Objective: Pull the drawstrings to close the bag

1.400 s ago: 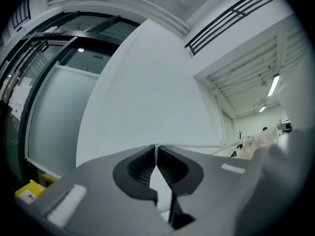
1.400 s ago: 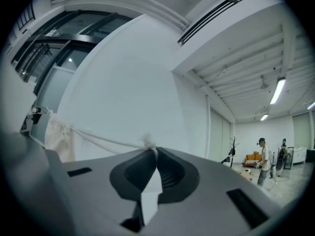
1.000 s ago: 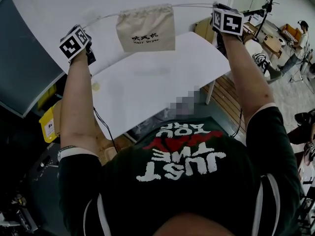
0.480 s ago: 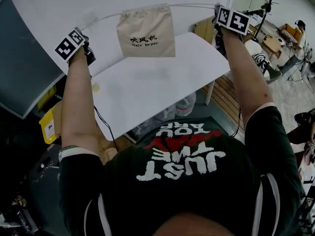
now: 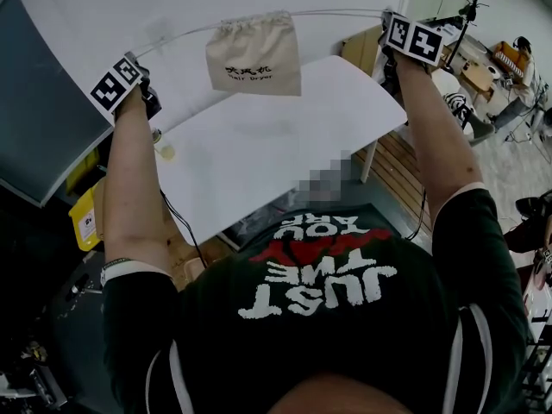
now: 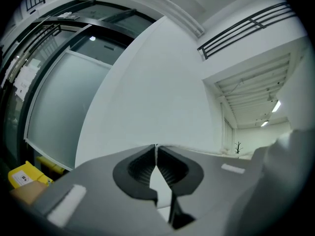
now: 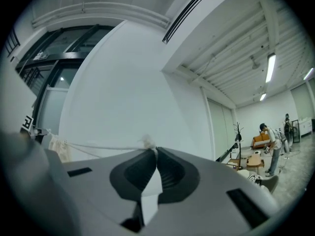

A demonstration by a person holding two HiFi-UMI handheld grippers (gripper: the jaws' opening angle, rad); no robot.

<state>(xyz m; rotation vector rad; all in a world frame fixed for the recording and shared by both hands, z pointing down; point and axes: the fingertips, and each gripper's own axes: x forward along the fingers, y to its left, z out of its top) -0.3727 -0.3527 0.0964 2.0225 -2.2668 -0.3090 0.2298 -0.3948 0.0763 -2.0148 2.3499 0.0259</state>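
A cream drawstring bag (image 5: 253,54) with black print hangs in the air above the white table (image 5: 285,145), its mouth puckered shut. A thin white drawstring (image 5: 172,37) runs tight from it to my left gripper (image 5: 131,65). Another drawstring (image 5: 336,11) runs to my right gripper (image 5: 392,22). Both grippers are held up level and wide apart. In the left gripper view the jaws meet at the left gripper (image 6: 156,146) tip, pinching the string end. In the right gripper view the right gripper (image 7: 155,151) is shut on a knotted drawstring (image 7: 146,141), which leads left to the bag (image 7: 56,147).
A white wall stands close ahead. A yellow box (image 5: 84,218) sits on the floor at the left, below the table edge. A small pale object (image 5: 164,152) lies on the table's left side. People (image 7: 269,141) and furniture (image 5: 483,76) are far off to the right.
Both hands have drawn slightly further apart and rolled a little. The strings are tighter and the bag's mouth is more gathered.
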